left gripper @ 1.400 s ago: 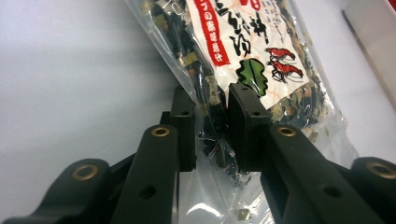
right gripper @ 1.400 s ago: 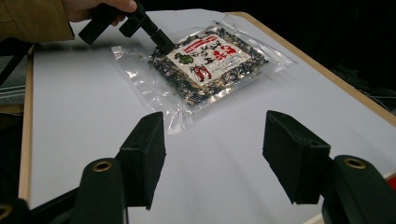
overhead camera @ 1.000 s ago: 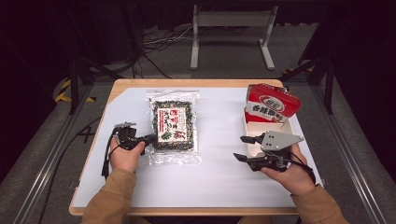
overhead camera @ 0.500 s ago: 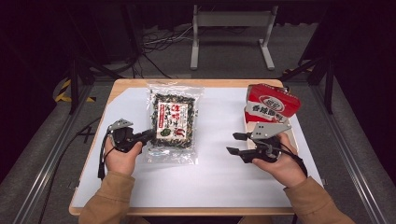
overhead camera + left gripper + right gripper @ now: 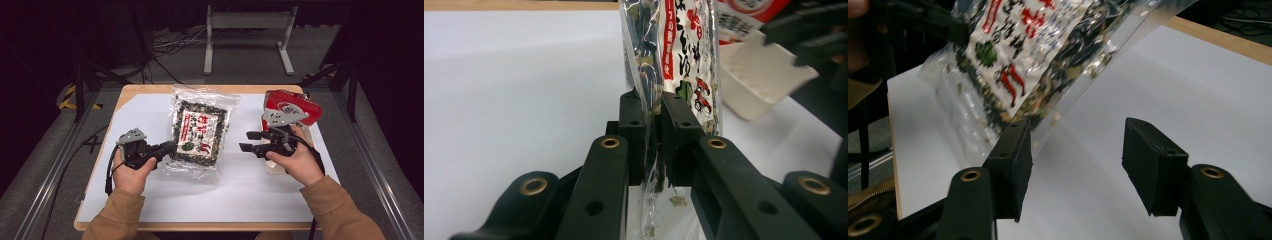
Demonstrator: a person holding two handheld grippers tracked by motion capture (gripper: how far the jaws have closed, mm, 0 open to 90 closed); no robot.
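A clear bag of dark dried seaweed (image 5: 200,131) with a red and white label lies mid-table, its left edge raised. My left gripper (image 5: 169,147) is shut on that edge; in the left gripper view the pads (image 5: 651,125) pinch the clear film and the bag (image 5: 684,50) rises beyond them. My right gripper (image 5: 246,141) points left at the bag's right side, open. Its jaws have just been closing a little. In the right gripper view nothing lies between them (image 5: 1075,150), and the tilted bag (image 5: 1018,60) hangs just above the left pad.
A red packet (image 5: 292,107) rests on a white tray (image 5: 272,167) at the right, under my right hand; the tray (image 5: 764,80) also appears in the left gripper view. A white sheet (image 5: 150,210) covers the wooden table. A metal stand (image 5: 247,35) is behind the table.
The right gripper has moved left and away from the person, closer to the bag's right edge. The left gripper has risen, tilting the bag's left edge off the sheet.
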